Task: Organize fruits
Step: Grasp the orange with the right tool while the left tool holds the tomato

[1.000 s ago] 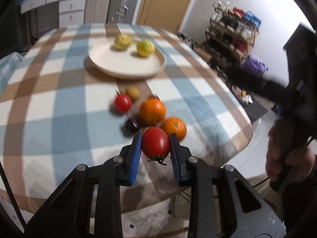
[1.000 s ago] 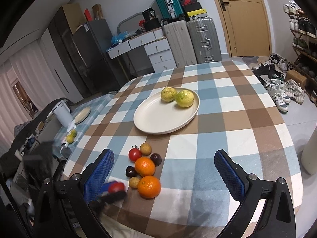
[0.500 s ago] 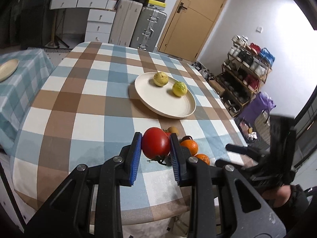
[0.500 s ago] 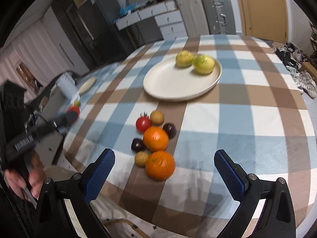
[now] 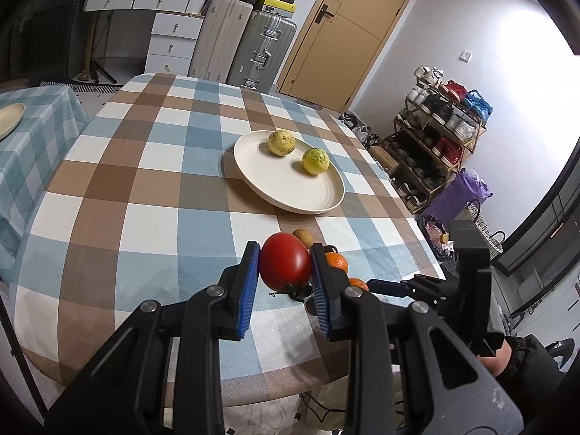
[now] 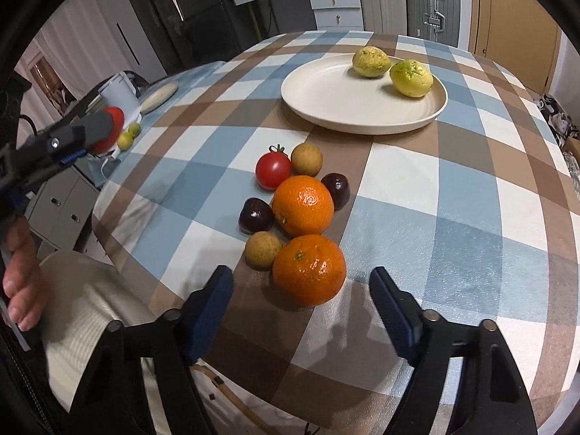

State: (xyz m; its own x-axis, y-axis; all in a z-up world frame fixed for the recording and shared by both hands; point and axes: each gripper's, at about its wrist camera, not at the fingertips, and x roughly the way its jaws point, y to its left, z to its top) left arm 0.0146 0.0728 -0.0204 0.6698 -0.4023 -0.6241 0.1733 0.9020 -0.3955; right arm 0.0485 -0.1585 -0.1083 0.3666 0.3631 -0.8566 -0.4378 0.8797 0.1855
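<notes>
Left gripper (image 5: 285,267) clamped on a big red tomato (image 5: 284,266), held above the checked table (image 5: 152,195). Right gripper (image 6: 301,295) jaws have just been closing, nothing gripped, near orange (image 6: 308,270) just ahead of them. Plate (image 6: 326,101) holds two yellow fruits.

Tablecloth (image 6: 453,188): checked, faintly textured with slight sheen | plate (image 6: 326,98): cream, smooth, matt | tomato (image 5: 284,261): glossy smooth skin | oranges (image 6: 308,270): shiny, pitted peel | dark fruits (image 6: 255,215): glossy | gripper pads (image 6: 393,310): blue, matt, ribbed | suitcases (image 5: 264,50): ribbed, metallic-looking | door (image 5: 344,32): smooth wood-look
</notes>
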